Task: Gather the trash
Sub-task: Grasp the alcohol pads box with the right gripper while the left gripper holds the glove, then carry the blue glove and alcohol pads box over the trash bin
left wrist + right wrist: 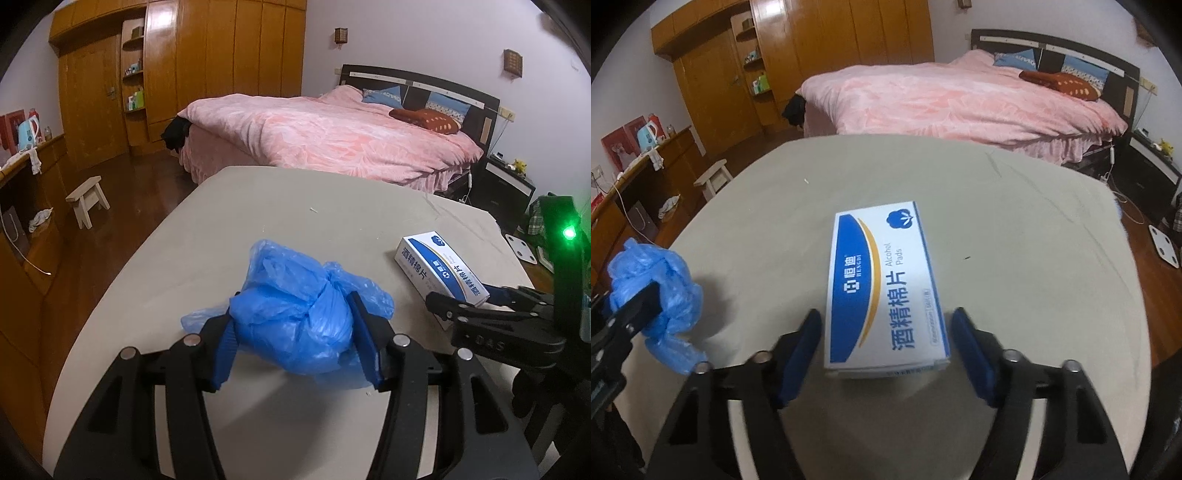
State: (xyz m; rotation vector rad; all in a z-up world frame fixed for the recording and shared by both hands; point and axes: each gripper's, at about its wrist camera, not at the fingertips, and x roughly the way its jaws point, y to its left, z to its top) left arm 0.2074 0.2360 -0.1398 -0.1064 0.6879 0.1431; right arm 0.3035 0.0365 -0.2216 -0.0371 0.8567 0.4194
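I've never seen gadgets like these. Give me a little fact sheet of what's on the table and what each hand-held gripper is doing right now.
Surface: round grey table, in a bedroom with a pink-covered bed
Item one: crumpled blue plastic bag
Item two: white and blue cardboard box of alcohol pads, lying flat
Left hand-held gripper: blue pads pressed against the bag's sides
Right hand-held gripper: fingers either side of the box's near end, small gaps visible, not yet clamped
Bag and box: apart, not touching
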